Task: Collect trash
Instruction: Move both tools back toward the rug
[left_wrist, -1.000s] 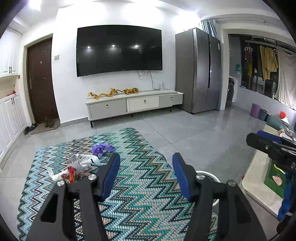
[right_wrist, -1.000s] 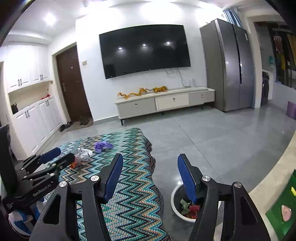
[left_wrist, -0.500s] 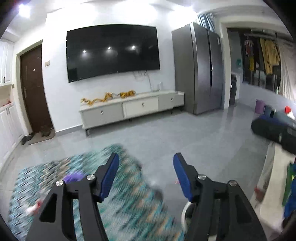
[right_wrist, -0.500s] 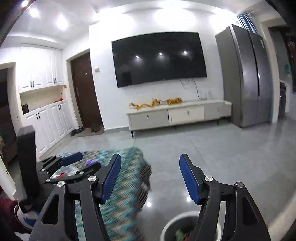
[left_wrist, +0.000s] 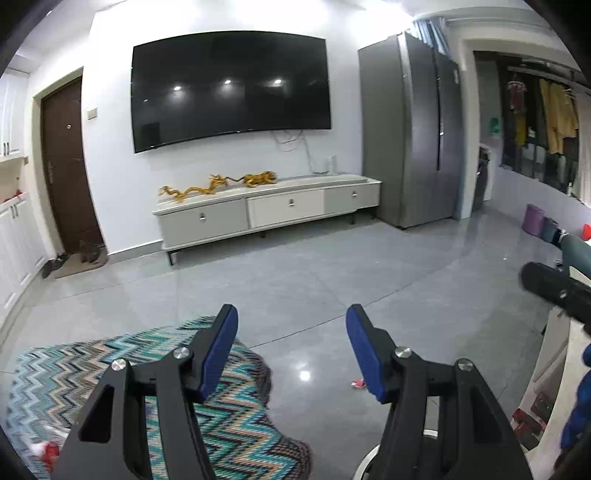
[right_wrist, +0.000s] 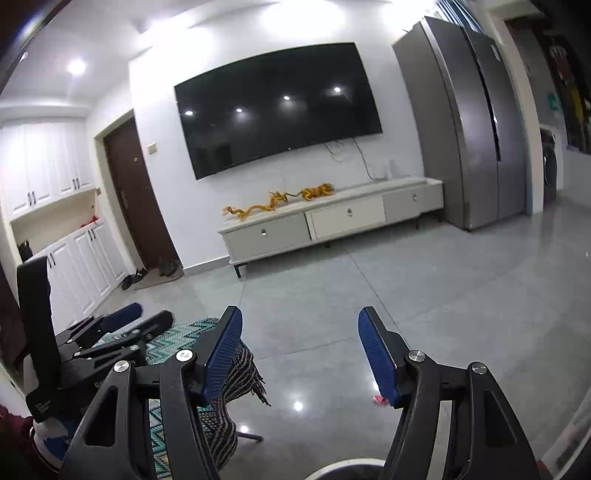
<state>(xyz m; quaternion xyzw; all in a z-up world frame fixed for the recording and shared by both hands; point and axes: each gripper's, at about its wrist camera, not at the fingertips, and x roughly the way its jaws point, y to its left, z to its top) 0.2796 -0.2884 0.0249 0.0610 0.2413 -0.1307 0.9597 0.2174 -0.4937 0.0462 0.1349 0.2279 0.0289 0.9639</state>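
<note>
My left gripper (left_wrist: 291, 347) is open and empty, held high over the edge of a zigzag-patterned cloth (left_wrist: 92, 373). My right gripper (right_wrist: 299, 350) is open and empty above the grey floor. A small pink scrap (left_wrist: 357, 384) lies on the floor by the left gripper's right finger; it also shows in the right wrist view (right_wrist: 378, 399). The white bin rim (left_wrist: 364, 467) shows at the bottom edge of both views (right_wrist: 343, 468). A bit of red and white trash (left_wrist: 46, 450) lies on the cloth at the lower left. The left gripper also shows in the right wrist view (right_wrist: 129, 325).
A low TV cabinet (left_wrist: 269, 214) stands against the far wall under a wall TV (left_wrist: 229, 96). A grey fridge (left_wrist: 410, 129) stands at the right. A pale table edge (left_wrist: 546, 369) runs along the right side. Grey tiled floor (left_wrist: 314, 273) lies ahead.
Both grippers have lifted and tilted upward. The cloth, the trash pile and the bin have slid down toward the bottom of both views. Both stay open.
</note>
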